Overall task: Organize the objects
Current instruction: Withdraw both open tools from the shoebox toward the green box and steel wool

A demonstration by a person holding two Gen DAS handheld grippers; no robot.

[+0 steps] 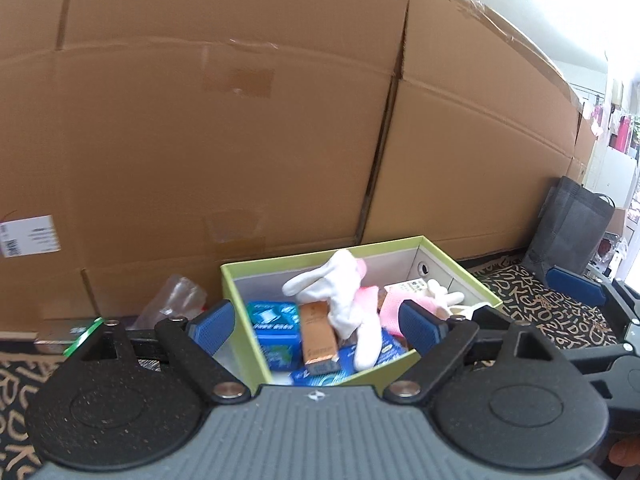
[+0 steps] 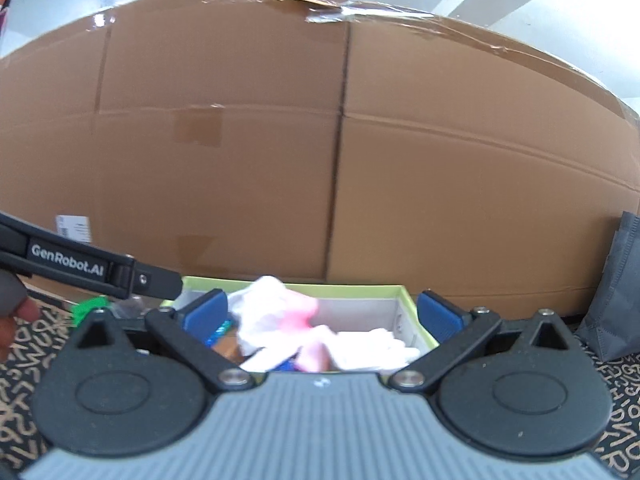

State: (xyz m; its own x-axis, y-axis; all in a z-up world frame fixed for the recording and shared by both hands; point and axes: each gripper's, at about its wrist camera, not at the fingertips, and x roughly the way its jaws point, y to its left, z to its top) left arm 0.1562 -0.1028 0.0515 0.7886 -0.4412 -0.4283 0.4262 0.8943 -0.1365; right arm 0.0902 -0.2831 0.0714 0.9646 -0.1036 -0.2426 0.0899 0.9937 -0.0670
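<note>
An open green box stands on the patterned rug against the cardboard wall. Inside it lie white and pink socks, blue packets and an orange-brown carton. My left gripper hovers just in front of the box, jaws wide open, nothing between the blue pads. In the right wrist view the same box holds the blurred white and pink socks. My right gripper is open too and grips nothing. The left gripper's arm reaches in from the left.
Tall cardboard cartons wall off the back. A crumpled clear plastic bottle and a green item lie left of the box. A grey fabric bag stands at the right. A person's fingers show at the left edge.
</note>
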